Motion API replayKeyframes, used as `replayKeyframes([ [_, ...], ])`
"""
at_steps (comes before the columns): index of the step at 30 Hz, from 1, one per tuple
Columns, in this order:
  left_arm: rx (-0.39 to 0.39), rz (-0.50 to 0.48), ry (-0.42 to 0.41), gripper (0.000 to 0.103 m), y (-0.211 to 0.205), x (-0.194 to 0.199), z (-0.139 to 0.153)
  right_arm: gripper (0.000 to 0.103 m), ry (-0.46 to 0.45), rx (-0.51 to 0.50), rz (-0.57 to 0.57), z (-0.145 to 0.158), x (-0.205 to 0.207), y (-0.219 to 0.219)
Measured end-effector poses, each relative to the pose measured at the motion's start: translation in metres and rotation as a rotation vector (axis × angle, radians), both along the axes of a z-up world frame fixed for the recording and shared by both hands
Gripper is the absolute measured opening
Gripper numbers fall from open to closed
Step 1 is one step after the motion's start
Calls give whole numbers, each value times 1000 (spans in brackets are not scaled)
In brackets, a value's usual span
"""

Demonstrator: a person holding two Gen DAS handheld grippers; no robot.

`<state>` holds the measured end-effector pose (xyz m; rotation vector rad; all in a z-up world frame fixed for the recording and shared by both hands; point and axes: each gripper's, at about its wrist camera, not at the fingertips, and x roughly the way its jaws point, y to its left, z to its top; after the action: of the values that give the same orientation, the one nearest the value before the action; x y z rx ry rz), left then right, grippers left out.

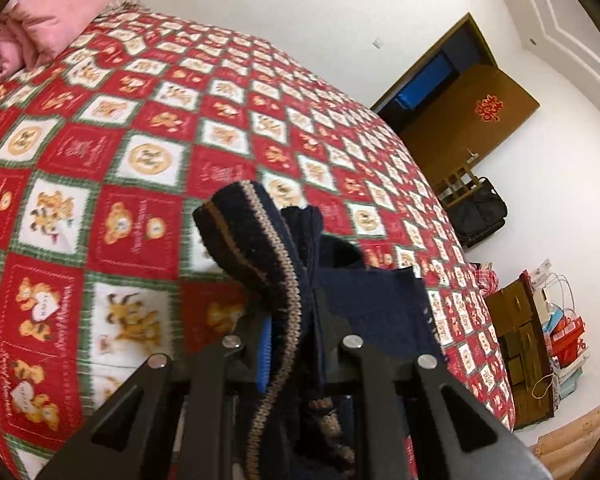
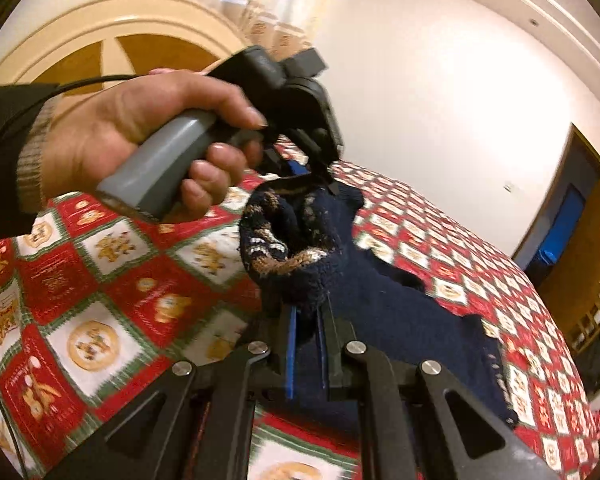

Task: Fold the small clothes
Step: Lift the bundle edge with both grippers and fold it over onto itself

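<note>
Navy knit sweater (image 1: 300, 264) w/ tan-and-brown trim is pinched in both claws and lifted off the quilt (image 1: 100, 152). Left wrist view: left claw (image 1: 296, 320) is at bottom centre, jaws nearly closed and clamped on a bunched fold of the knit; the striped hem curls up and over toward frame centre, flat navy panel trails to the right. Blue pad shows on the left finger, against the fabric.

Right wrist view: right claw (image 2: 308, 340) at bottom centre, jaws closed on the knit, blue pads (image 2: 291, 352) on both sides of a thick wad. Sweater (image 2: 380, 300) runs from there up to frame centre, where the left claw (image 2: 320, 172) also grips it; rest drapes down to the lower right onto the quilt (image 2: 100, 288).

Left hand (image 2: 140, 140), upper left of that view, is wrapped round a grey handle (image 2: 164, 160); dark sleeve w/ ribbed tan cuff at the left edge, black cable runs over it.

Pink pillow (image 1: 56, 12) upper left in the left view, open brown door (image 1: 472, 116) at right, headboard (image 2: 112, 40) upper left in the right view.
</note>
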<state>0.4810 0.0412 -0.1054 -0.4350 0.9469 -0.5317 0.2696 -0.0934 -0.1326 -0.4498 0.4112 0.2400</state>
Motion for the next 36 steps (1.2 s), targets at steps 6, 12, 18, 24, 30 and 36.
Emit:
replayKeyframes([
  [6,-17,-30,-35,17,-42,-1,16,7,-10,37,-82,7,5,-53],
  [12,-10,-105,-43,17,-101,1,23,7,8,80,-139,9,1,-96],
  [18,10,-177,-35,17,-158,4,17,7,36,112,-211,3,1,-142],
  [24,27,-232,-23,17,-202,4,10,7,75,153,-271,-3,1,-181],
  [30,59,-282,4,17,-249,6,-7,7,133,205,-324,-15,-1,-216],
  [36,89,-318,35,17,-284,4,-27,7,208,281,-359,-29,-2,-246],
])
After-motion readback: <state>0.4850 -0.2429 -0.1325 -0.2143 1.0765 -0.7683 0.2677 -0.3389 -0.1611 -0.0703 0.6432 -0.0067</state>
